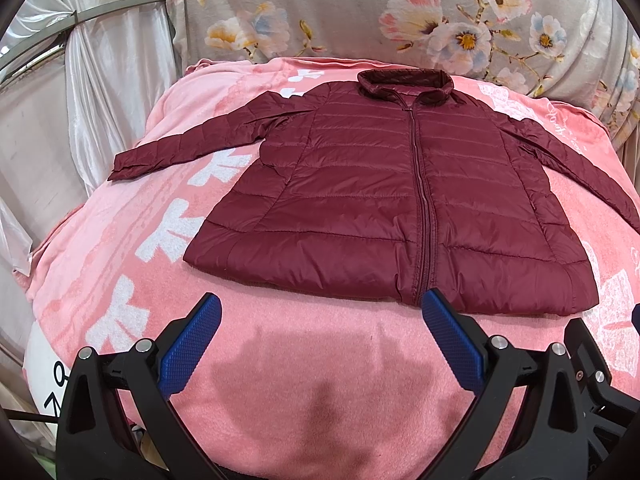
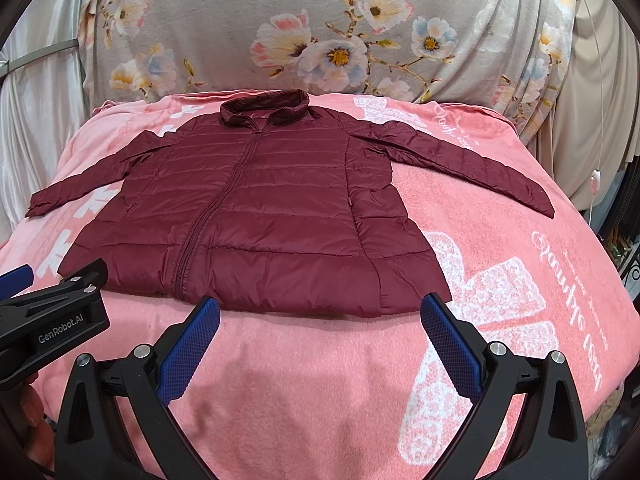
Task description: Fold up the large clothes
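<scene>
While nothing is folded yet, we read this as the start.
Jacket: maroon quilted puffer jacket (image 1: 380, 184) lies flat, zipped, sleeves spread, on a fuzzy pink blanket (image 1: 304, 360).
Tools: our left gripper (image 1: 320, 340) and right gripper (image 2: 320, 340) hover near the hem, jaws apart, empty.
Next: we judge a sleeve needs pinching first; slippery shell.

I see a pink blanket (image 2: 500, 208) covering the work surface. Behind it hangs a grey floral cloth (image 2: 280, 20), with white satin drapery (image 1: 108, 72) at left.
</scene>
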Tool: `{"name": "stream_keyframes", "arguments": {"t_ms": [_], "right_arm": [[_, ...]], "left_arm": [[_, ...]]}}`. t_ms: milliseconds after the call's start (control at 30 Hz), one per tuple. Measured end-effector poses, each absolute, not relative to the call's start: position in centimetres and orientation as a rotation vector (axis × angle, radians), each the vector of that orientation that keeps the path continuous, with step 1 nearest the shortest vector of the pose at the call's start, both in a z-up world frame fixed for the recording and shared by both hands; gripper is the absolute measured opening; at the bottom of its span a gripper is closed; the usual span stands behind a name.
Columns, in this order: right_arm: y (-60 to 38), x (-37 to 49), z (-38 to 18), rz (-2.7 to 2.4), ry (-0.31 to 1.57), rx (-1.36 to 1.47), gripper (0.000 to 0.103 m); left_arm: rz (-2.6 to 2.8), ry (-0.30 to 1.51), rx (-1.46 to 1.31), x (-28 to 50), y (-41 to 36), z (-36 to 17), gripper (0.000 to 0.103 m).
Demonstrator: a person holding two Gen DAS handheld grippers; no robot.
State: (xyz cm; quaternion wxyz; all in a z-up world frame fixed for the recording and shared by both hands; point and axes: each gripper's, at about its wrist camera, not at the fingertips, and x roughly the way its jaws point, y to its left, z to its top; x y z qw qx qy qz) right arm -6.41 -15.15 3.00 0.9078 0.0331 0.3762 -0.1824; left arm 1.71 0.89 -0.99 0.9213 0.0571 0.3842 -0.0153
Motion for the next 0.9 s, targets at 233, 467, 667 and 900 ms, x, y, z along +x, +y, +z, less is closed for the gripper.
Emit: {"name": "stream_keyframes", "arguments": {"t_ms": [233,467,667,900], "right_arm": [[-18.8,-6.3,3.0,-0.427,0.730,0.110,0.098],[-31.0,-4.8,3.4,-0.571,0.638,0.233,0.098],[-44.3,-2.2,2.4,-0.732,0.567,0.373,0.098],[-55.5,-0.6,-0.6,-0.829,0.533,0.558,0.098]], "left_arm": [[-0.017,0.772,0.081,2.5,1.9,-1.0,0.098],[-0.005,0.733,0.026,6.0,2.8,0.1,0.098],[0.012,0.696,0.006,8.3,2.6,0.7,0.098],[0.044,0.666,0.023,9.8,2.1,0.3,0.098]]}}
